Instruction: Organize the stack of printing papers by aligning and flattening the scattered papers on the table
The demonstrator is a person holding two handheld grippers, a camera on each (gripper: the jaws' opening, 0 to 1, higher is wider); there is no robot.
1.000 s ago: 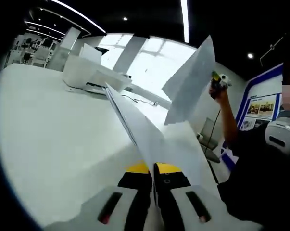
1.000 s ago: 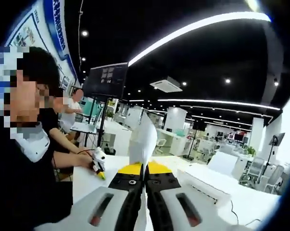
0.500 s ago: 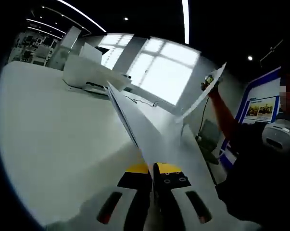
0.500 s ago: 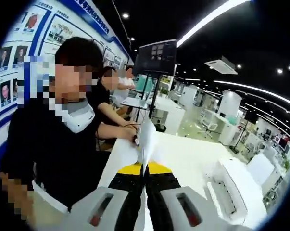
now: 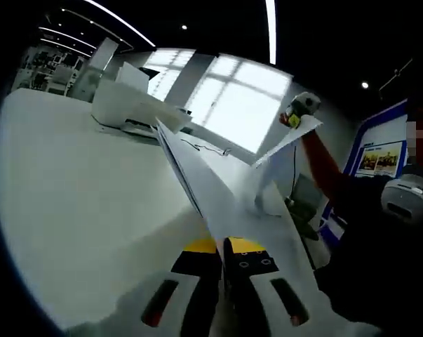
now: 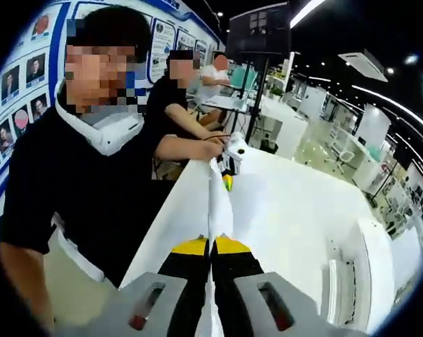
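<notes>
A stack of white printing paper rises edge-on from my left gripper, which is shut on its near end just above the white table. The far end of the paper lifts up to the right, where my right gripper is clamped on it in a person's raised hand. In the right gripper view my right gripper is shut on the paper, seen as a thin edge. That edge runs ahead to my left gripper, held in a hand.
A white printer stands at the back of the table, also low on the right in the right gripper view. The person holding the grippers stands close along the table's edge. Other people sit behind by a dark monitor.
My right gripper has swung down with its end of the paper, so the sheet has gone from steeply upright to much flatter. My left gripper has stayed put.
</notes>
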